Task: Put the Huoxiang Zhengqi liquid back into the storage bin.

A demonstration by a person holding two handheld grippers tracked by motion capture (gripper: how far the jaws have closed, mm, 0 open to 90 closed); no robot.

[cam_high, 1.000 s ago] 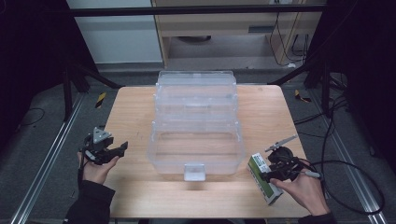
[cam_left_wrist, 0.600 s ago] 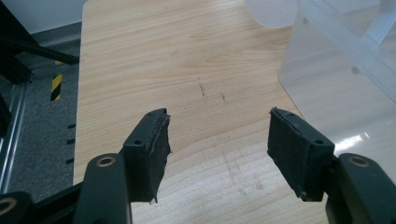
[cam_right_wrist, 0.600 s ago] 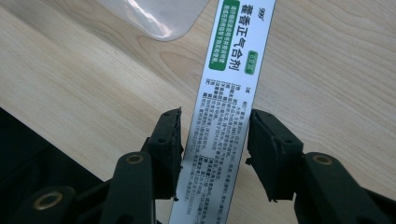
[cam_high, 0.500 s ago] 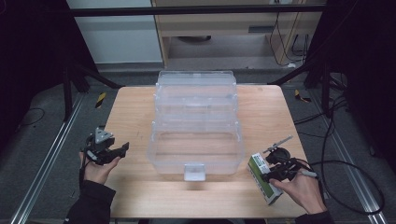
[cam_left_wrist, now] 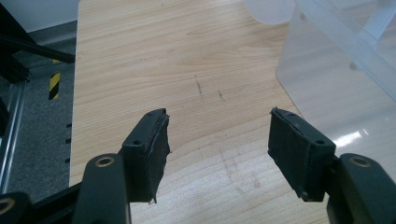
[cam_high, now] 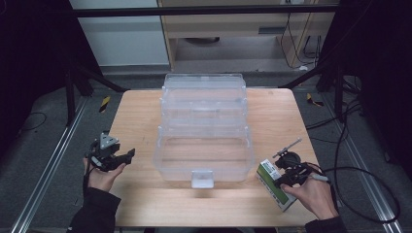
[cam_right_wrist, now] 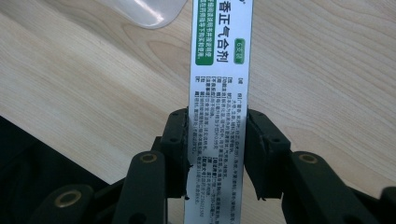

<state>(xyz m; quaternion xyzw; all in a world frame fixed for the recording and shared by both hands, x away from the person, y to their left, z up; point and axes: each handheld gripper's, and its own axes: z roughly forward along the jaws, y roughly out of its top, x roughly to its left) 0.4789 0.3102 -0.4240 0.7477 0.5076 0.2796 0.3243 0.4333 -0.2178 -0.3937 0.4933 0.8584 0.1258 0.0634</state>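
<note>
Medicine box (cam_high: 274,186), white and green with printed text, lies at the lower right of the high view on the wooden table (cam_high: 141,116), pinched between the jaws of the right gripper (cam_high: 284,180). At lower left the left gripper (cam_high: 127,156) hangs over bare wood, jaws spread wide and holding nothing. Mid-frame stands a clear plastic storage box (cam_high: 204,126) with tiered trays.

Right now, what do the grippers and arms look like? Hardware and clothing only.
Both are black two-jaw tools. The left gripper carries a grey three-cornered plate; its pads are flat, black, frayed at the edges. The right gripper trails a black cable. Brass-coloured rivets on the jaw links. Both sleeves are dark.
</note>
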